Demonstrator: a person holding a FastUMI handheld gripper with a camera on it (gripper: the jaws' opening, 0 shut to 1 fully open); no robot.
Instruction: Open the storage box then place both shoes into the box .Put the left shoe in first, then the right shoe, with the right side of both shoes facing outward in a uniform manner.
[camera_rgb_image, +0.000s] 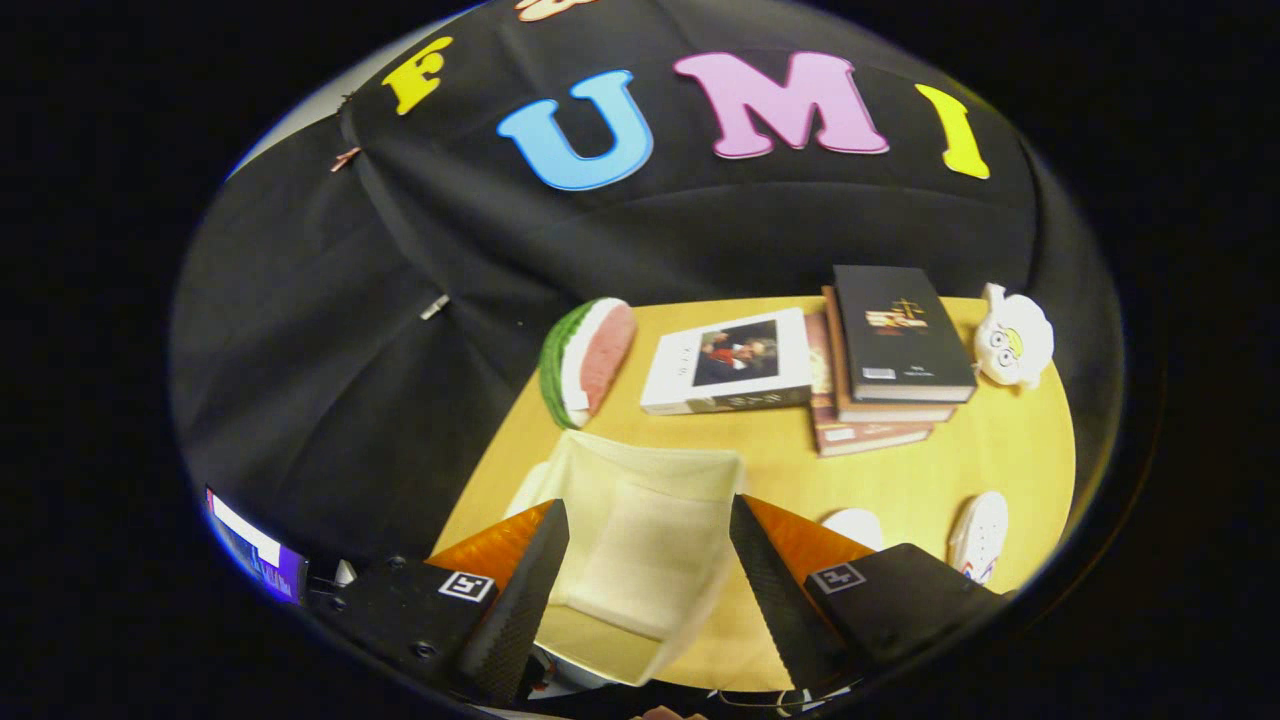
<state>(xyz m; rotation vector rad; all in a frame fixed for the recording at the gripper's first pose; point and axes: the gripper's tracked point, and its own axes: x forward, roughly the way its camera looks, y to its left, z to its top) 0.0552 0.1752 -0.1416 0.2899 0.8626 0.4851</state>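
The bench (1000, 440), a pale yellow wooden top, carries everything in play. On it, straight ahead of the claw (648, 580), sits the storage box (640, 540), a cream fabric box whose top already stands open so that its bare inner floor shows; no shoe lies in it. The claw hovers above the box's near rim with the box seen between its two fingers (525, 590), which are spread wide and grip nothing; neither finger appears to press on the fabric. Beyond the box lie a light-covered book (730, 362) and a stack of books (885, 370) topped by a dark volume, with a watermelon-slice toy (587, 360) to the left of them and a small white plush figure (1013, 345) at the far right. The two shoes (975, 535), small and white, lie on the bench off to the right of the claw, beside the box and apart from it; the nearer one is half hidden behind the right finger, so which is the left shoe cannot be told. The box looking open, the coming move likely turns on swinging the claw rightward to the shoes, whose long axes appear to run roughly away from the camera.
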